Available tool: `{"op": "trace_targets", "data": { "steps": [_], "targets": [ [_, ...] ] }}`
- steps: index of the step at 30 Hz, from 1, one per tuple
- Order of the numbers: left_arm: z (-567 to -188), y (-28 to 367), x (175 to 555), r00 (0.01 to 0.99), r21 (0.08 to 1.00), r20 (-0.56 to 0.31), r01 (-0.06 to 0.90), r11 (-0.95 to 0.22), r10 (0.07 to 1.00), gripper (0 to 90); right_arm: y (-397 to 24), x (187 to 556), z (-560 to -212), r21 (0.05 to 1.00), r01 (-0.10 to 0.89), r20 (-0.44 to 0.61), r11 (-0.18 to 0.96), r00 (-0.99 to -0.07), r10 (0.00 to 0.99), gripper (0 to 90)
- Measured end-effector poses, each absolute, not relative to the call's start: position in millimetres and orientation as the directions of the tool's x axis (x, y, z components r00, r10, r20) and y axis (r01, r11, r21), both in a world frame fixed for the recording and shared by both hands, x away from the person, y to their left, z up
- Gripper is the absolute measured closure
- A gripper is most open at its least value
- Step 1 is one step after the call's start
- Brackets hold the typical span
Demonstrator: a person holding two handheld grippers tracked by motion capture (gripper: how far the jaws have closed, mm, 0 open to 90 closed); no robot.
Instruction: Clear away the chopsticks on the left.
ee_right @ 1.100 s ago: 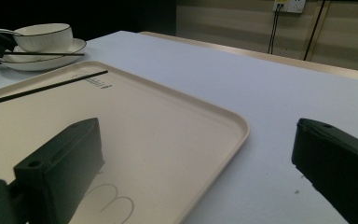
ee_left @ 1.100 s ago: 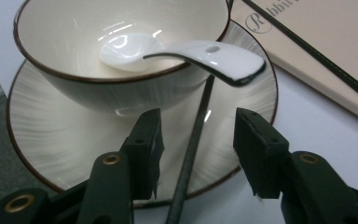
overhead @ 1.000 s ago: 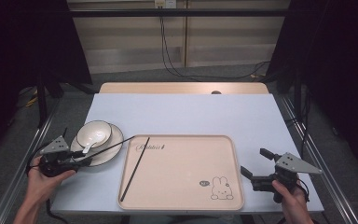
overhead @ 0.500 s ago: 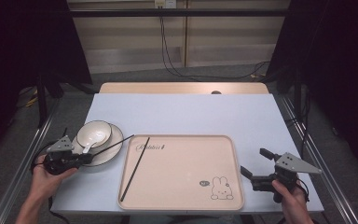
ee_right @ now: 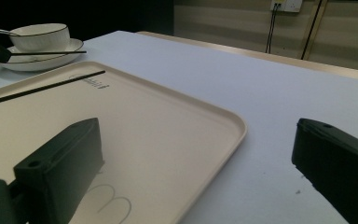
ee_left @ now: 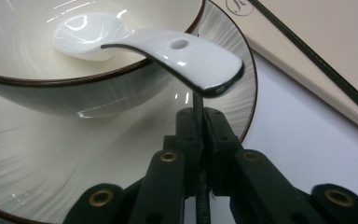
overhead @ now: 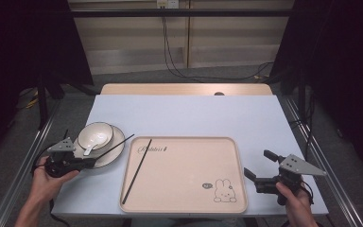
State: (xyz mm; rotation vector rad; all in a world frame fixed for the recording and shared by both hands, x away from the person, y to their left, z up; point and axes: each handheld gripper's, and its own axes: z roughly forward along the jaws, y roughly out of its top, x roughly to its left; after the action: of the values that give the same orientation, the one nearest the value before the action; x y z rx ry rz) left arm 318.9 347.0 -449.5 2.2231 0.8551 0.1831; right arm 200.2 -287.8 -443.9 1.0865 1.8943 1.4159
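A black chopstick [overhead: 116, 145] lies slanted over the rim of a white plate [overhead: 111, 154], its far tip pointing at the tray. My left gripper [overhead: 92, 161] is at the plate's near edge. Its jaws have just been closing and are now shut on this chopstick [ee_left: 197, 100], as the left gripper view [ee_left: 198, 113] shows. A second black chopstick [overhead: 137, 170] lies in the beige tray [overhead: 184, 189] at its left side. My right gripper [overhead: 256, 163] rests open beside the tray's right edge, nothing between its fingers [ee_right: 60, 158].
On the plate stands a white bowl [overhead: 100, 130] with a white ceramic spoon [ee_left: 191, 56] in it, its handle overhanging the rim just above my left jaws. The tray bears a rabbit drawing [overhead: 223, 190] at its near right corner.
The left gripper's jaws have drawn together on the chopstick at the plate's edge. Both hands and the right gripper have stayed where they were.
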Motion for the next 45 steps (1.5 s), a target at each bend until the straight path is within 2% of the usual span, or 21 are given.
{"op": "trace_targets", "data": {
  "steps": [20, 45],
  "targets": [
    [-435, 337, 298, 0.745, 0.711, -0.217, 0.563, -0.421, 0.63, 85.7, -288, 200, -443, 0.951, 0.286, 0.055, 0.12, -0.537, 0.842, 1.5],
    [-418, 300, 260, 0.653, 0.731, -0.311, 0.629, -0.265, 0.69, 85.7, -287, 199, -443, 0.952, 0.281, 0.054, 0.118, -0.537, 0.842, 1.5]
  ]
}}
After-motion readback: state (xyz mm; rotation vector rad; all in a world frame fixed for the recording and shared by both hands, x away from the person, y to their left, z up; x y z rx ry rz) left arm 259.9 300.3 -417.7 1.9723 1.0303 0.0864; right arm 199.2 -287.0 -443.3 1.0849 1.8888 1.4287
